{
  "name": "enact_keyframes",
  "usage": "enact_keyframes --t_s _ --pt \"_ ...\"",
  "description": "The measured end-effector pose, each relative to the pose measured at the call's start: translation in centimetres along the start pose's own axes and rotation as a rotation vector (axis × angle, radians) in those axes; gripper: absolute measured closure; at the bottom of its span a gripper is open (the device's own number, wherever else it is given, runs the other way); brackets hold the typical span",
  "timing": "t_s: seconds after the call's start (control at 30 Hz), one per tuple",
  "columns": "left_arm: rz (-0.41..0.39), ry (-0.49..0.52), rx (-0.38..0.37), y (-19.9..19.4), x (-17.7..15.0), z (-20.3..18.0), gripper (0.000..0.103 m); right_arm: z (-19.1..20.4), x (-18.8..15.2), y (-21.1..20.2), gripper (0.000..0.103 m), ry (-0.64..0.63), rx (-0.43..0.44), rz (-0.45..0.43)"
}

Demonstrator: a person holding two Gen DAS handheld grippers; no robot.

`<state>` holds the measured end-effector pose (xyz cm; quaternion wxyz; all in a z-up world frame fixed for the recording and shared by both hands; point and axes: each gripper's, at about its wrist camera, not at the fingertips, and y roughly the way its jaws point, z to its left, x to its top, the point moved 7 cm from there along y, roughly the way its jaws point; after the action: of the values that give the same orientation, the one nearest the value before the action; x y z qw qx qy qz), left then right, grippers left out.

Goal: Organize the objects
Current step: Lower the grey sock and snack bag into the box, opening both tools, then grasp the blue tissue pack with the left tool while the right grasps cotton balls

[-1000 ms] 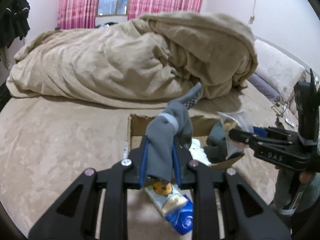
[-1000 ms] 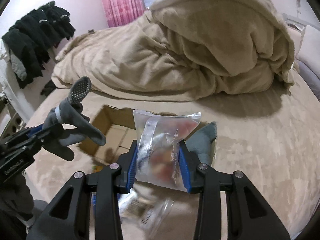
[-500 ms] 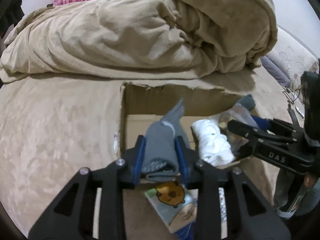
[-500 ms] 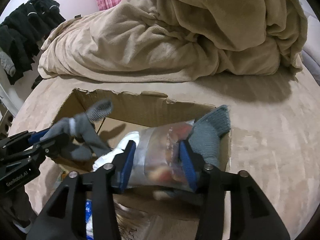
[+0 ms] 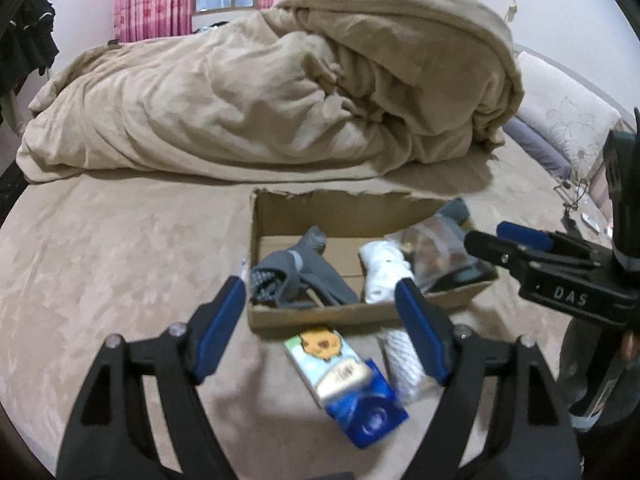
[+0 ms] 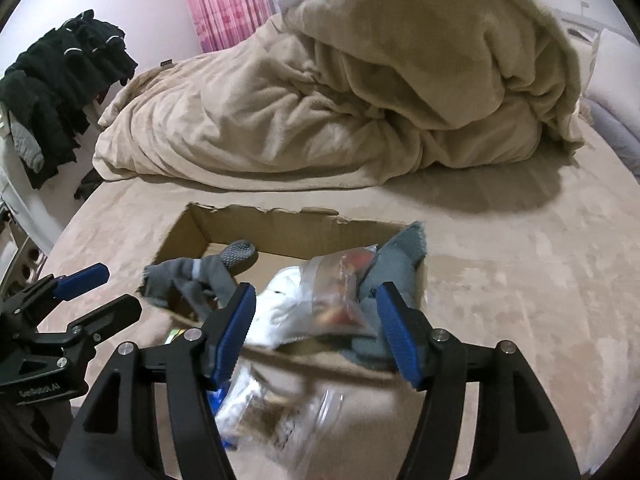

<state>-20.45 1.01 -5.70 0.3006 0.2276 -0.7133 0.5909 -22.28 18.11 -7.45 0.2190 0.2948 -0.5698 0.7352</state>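
An open cardboard box (image 5: 340, 216) (image 6: 280, 232) sits on the bed. A grey sock (image 5: 296, 272) (image 6: 200, 276) lies in its left part. A clear snack bag (image 5: 432, 244) (image 6: 336, 296), a white bundle (image 5: 384, 268) and a grey-green cloth (image 6: 400, 256) lie in its right part. My left gripper (image 5: 320, 320) is open and empty just in front of the box. My right gripper (image 6: 316, 328) is open and empty over the box's near wall.
A blue and white packet (image 5: 348, 376) and a white roll (image 5: 404, 364) lie on the bed in front of the box. A clear packet (image 6: 276, 412) lies below my right gripper. A heaped beige duvet (image 5: 280, 92) fills the back. Pillows (image 5: 560, 120) lie at the right.
My left gripper opened and dropped the grey sock into the box. My right gripper opened and left the snack bag in the box. Both grippers drew back and up.
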Motion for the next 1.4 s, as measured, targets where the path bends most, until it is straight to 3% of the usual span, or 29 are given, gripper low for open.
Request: enact_keyframes --t_s 0.3,0.57,0.9,1.4 --pt "-0.05 -0.048 0.014 -6.1 -2.2 0.0 0.025 1.3 -1.9 -5.0 0.036 0.001 0.008 -0.033" --pt "-0.02 -0.079 0.008 -8.0 -6.5 0.4 0.024 2.6 -5.1 -6.5 0.036 0.01 0.017 -0.012" --pt "0.029 -0.052 0.047 -6.6 -10.9 -0.2 0.024 3.3 -9.1 -5.1 0.036 -0.008 -0.012 0.036" --pt "0.085 -0.093 0.044 -2.7 -12.8 0.8 0.024 4.7 -10.7 0.6 0.036 0.006 0.022 0.122"
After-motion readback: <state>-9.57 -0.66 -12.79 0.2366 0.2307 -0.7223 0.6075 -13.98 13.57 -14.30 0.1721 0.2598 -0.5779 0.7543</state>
